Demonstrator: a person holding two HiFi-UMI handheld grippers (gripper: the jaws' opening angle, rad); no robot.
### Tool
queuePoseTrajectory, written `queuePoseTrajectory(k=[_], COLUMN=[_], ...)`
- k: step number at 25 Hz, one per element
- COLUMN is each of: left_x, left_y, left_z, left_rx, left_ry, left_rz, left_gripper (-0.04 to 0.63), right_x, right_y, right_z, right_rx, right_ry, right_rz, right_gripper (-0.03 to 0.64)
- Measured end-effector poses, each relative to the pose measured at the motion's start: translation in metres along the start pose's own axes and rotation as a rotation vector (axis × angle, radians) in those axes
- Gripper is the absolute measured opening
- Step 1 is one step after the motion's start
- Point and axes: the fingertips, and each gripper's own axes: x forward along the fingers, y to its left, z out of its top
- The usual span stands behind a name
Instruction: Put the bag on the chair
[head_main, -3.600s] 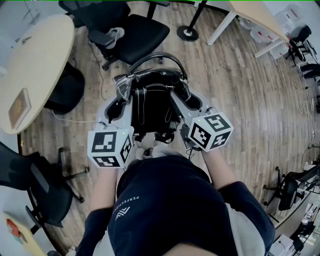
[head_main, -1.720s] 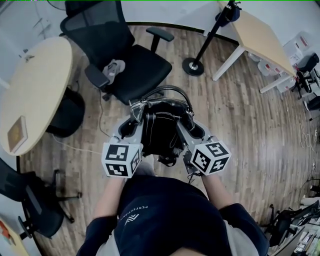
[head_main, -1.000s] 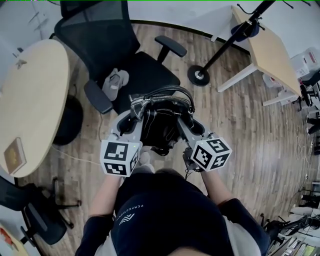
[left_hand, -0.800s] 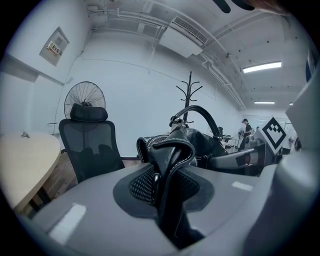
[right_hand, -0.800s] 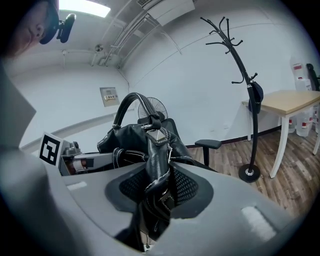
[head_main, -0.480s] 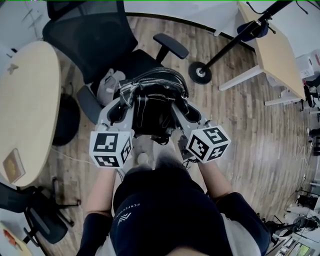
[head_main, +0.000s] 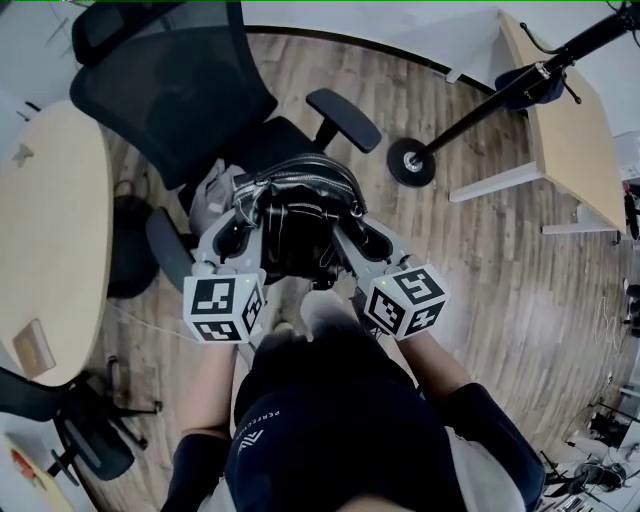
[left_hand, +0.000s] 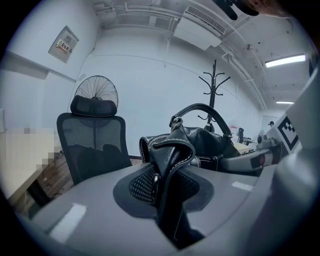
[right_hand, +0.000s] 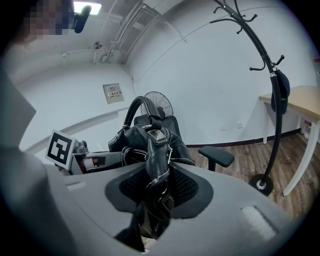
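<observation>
One bag (head_main: 295, 225), two grippers (head_main: 237, 205) (head_main: 350, 213), two tables (head_main: 50, 220) (head_main: 570, 110).

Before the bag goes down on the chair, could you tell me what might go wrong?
A grey object already lies on the chair seat, so the bag may land on it and tip. The left gripper and right gripper pinch only leather edge folds, which might slip.

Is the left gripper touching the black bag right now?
Touching. In the left gripper view, the left gripper pinches a folded leather edge of the black bag between its pads.
</observation>
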Motion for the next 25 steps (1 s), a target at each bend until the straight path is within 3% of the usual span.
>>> queuePoseTrajectory(k=[11,25], left_x=[0.081,0.171], left_y=[0.017,0.027], left_z=[-0.004,-0.019], left_rx=[0.014,0.053], left_ry=[0.073,0.143], left_rz=[0.039,0.021], left_gripper=[0.089,0.092], right_x=[0.050,0.094], right_y=[-0.055,-0.115], right_z=[0.001,-0.010], right_rx=[0.065,0.150], right_ry=[0.075,0.113], right_rz=[0.016,-0.032], right_gripper=[0.110,0.110])
